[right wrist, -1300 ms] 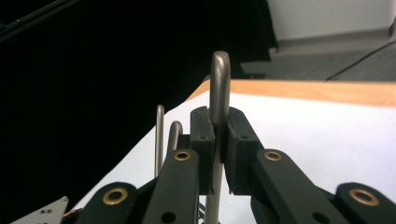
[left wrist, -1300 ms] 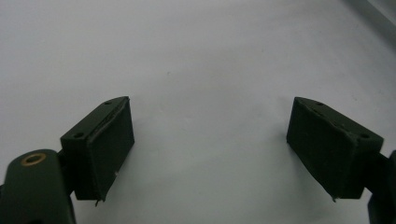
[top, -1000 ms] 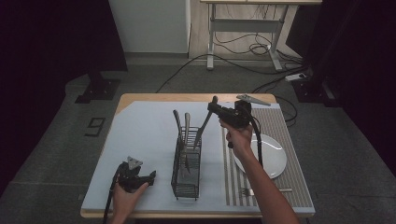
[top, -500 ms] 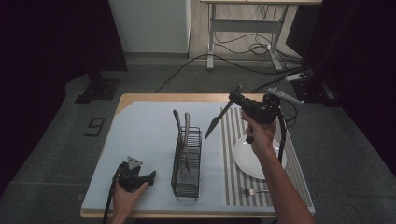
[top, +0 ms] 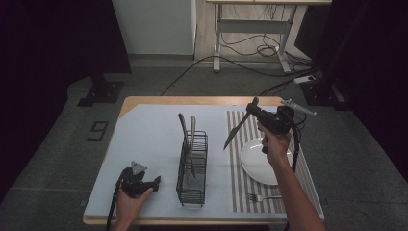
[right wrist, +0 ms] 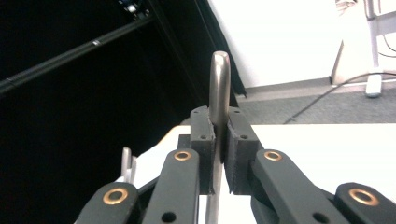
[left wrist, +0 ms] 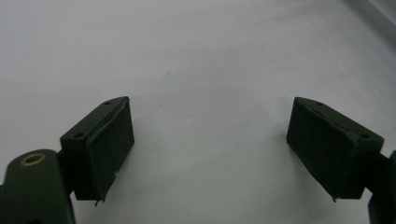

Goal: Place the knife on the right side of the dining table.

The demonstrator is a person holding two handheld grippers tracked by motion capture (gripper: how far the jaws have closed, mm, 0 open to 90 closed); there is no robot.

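While resting at the near left edge of the tabletop (top: 154,130), well to the left of the wire rack (top: 192,168), the left tongs (top: 155,182) are gaping wide over bare white surface, with nothing between the two black pads (left wrist: 109,144).

Lying just right of the rack's near end, on the striped mat (top: 240,192): a fork (top: 262,197), tines pointing toward the rack.

Sitting a little farther back on that mat, right of the rack: a white plate (top: 255,163), partly crossed by the person's right forearm.

Standing in the rack itself: two pieces of cutlery (top: 187,132), handles sticking up and leaning slightly left.

Hanging in the air to the right of the rack and above it, over the striped mat beside the plate: a knife (top: 236,130), blade slanting down and left toward the rack, handle end poking up past the grip. Pinching that knife by its handle: the right tongs (top: 253,109), closed tight on the metal, the rounded handle tip rising between the pads (right wrist: 202,140) in the right gripper view. Gripping the tool from below: the right hand (top: 275,144), raised well off the tabletop.
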